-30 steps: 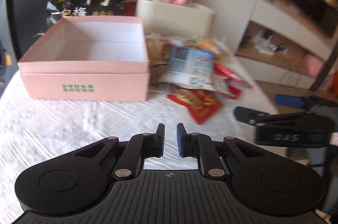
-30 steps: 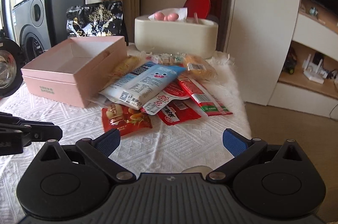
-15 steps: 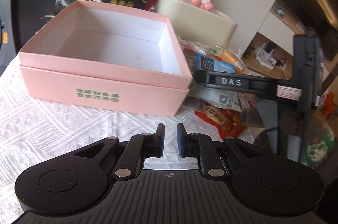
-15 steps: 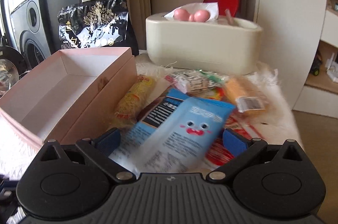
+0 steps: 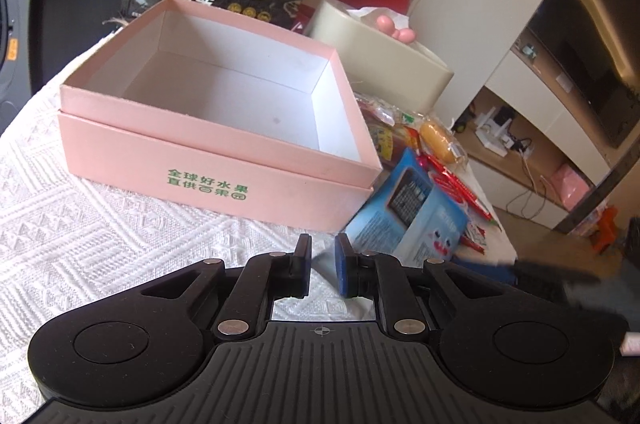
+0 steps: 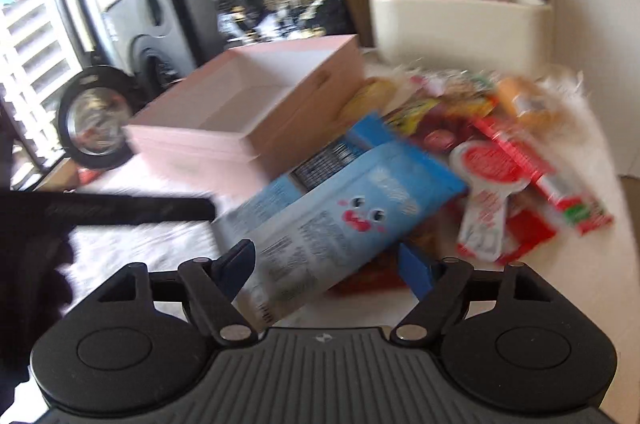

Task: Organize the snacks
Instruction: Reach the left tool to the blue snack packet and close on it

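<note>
The pink box [image 5: 224,127] stands open on the white cloth [image 5: 80,224] and its white inside is bare: no snack has gone into it. The whole pile of snacks [image 6: 480,127] lies to the right of the box, some packets touching its side wall, so nearly all the sorting is left to do.

The first packet looks to be in hand. The right gripper [image 6: 326,266] has the blue packet [image 6: 360,199] between its fingers; its jaws have just been closing from full width. The picture is blurred, so whether the pads already press on the packet I cannot tell; the near end seems lifted off the cloth, which suggests they have at least caught it.

The blue packet is a flat, oblong pouch. Its long axis runs from the right gripper up and away toward the pile, slanting to the right in the right wrist view, with the far end tilted upward and resting against the box corner and the red packets [image 6: 520,191]. The side with the cartoon face looks up.

The left gripper [image 5: 322,266] has its jaws together with nothing between them, and hovers over the cloth just in front of the box.

Left to do, as I judge it: carry this packet over the rim, lay it flat inside, then the rest one by one.
</note>
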